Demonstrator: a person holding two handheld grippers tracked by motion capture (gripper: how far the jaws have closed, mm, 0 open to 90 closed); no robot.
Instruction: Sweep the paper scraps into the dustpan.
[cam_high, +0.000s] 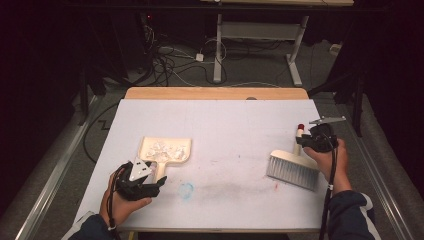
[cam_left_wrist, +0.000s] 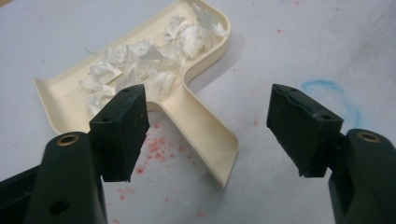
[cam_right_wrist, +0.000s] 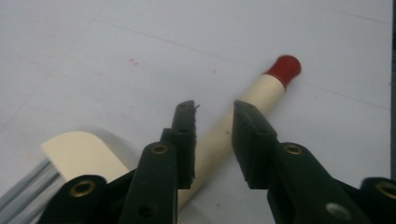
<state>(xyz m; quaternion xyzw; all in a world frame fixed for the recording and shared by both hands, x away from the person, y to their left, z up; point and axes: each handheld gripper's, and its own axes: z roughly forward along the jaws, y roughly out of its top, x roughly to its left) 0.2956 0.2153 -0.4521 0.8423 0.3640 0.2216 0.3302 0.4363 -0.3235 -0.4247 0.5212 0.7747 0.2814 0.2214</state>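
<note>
Left hand-held gripper (cam_left_wrist: 208, 133) sits spread wide, jaws apart on either side of the dustpan (cam_left_wrist: 187, 100) handle and not touching it. The cream pan lies flat on the bench (cam_high: 225, 125), white paper scraps (cam_left_wrist: 149, 63) heaped in its tray. Over on the right, the right hand-held gripper (cam_right_wrist: 214, 140) has its jaws close around the brush (cam_right_wrist: 261, 91) handle, below the red tip; whether they pinch it, I cannot tell. Bristles rest on the bench.

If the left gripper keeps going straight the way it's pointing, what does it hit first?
Probably the dustpan's handle: it lies between the open jaws of the left gripper, just ahead. Past it sits the pan with paper scraps. Depth is hard to judge.
</note>
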